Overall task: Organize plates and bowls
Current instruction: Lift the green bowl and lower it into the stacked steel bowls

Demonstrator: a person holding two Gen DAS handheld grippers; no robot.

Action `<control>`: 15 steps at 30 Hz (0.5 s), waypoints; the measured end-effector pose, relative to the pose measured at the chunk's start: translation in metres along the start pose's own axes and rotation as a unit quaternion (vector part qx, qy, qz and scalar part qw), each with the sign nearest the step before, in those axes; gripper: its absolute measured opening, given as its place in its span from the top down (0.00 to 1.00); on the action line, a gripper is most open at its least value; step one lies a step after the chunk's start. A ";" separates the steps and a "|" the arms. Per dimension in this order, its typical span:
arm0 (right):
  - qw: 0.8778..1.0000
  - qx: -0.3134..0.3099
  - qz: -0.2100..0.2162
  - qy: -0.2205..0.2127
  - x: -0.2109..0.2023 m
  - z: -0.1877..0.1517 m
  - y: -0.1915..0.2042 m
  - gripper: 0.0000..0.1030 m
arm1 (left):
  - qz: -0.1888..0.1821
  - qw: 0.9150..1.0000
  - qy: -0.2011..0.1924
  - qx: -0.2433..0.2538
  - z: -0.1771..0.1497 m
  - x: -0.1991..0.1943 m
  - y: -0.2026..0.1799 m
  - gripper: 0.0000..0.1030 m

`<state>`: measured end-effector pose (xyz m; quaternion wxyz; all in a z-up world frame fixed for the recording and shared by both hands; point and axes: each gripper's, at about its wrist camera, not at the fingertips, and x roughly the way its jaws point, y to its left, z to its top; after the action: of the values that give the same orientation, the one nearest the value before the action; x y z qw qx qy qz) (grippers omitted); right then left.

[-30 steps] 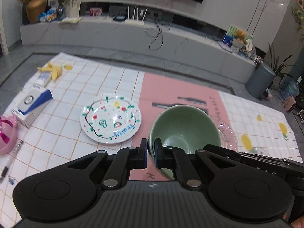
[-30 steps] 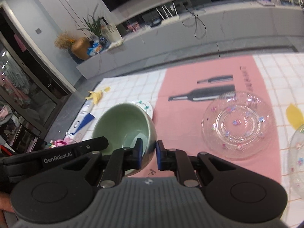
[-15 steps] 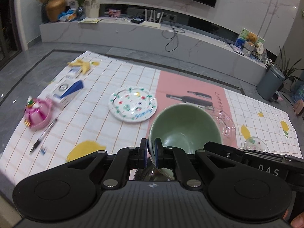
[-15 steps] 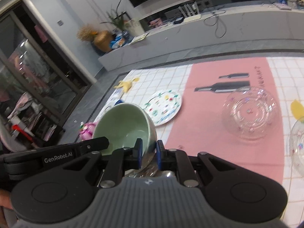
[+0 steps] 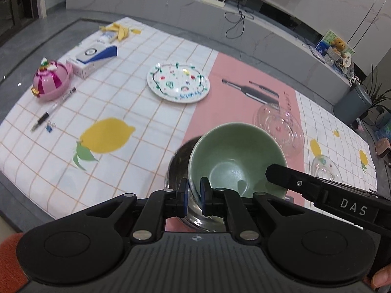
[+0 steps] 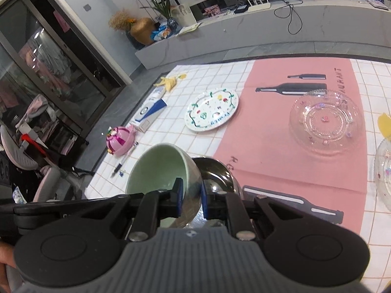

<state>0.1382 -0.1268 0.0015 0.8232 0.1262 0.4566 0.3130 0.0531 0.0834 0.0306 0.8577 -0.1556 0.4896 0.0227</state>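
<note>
Both hand-held grippers, left (image 5: 194, 190) and right (image 6: 190, 196), clamp the green bowl's (image 5: 234, 156) rim above the steel bowl (image 6: 216, 173). Nesting step; next, probably lower it level, then release.

"DAS" stands in white on the right hand-held gripper (image 5: 276, 171); the painted plate's (image 5: 178, 83) blue lettering is perhaps illegible.

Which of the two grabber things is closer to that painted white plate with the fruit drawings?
Left. Both grippers pinch the green bowl: left gripper on its plate-side rim, right gripper opposite, farther from the painted plate.
</note>
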 end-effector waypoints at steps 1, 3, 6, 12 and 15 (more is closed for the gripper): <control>1.000 -0.001 -0.001 0.004 0.001 -0.001 -0.001 0.87 | 0.003 1.000 0.002 -0.001 -0.001 0.001 -0.001 0.90; 1.000 -0.001 -0.003 0.011 0.006 -0.002 -0.004 0.87 | 0.010 1.000 0.007 -0.002 -0.002 0.005 -0.002 0.90; 1.000 -0.009 -0.012 0.023 0.016 -0.003 -0.005 0.88 | 0.019 1.000 0.017 0.000 -0.001 0.012 -0.003 0.90; 0.998 -0.042 -0.038 0.034 0.029 -0.007 -0.003 0.88 | 0.032 0.999 0.032 0.006 -0.001 0.026 -0.005 0.90; 0.996 -0.067 -0.050 0.031 0.034 -0.009 0.000 0.88 | 0.038 0.999 0.034 0.011 -0.001 0.030 -0.007 0.90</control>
<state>0.1439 -0.1066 -0.0263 0.8302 0.0382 0.4654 0.3046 0.0694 0.0728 0.0065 0.8407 -0.1280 0.5242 0.0447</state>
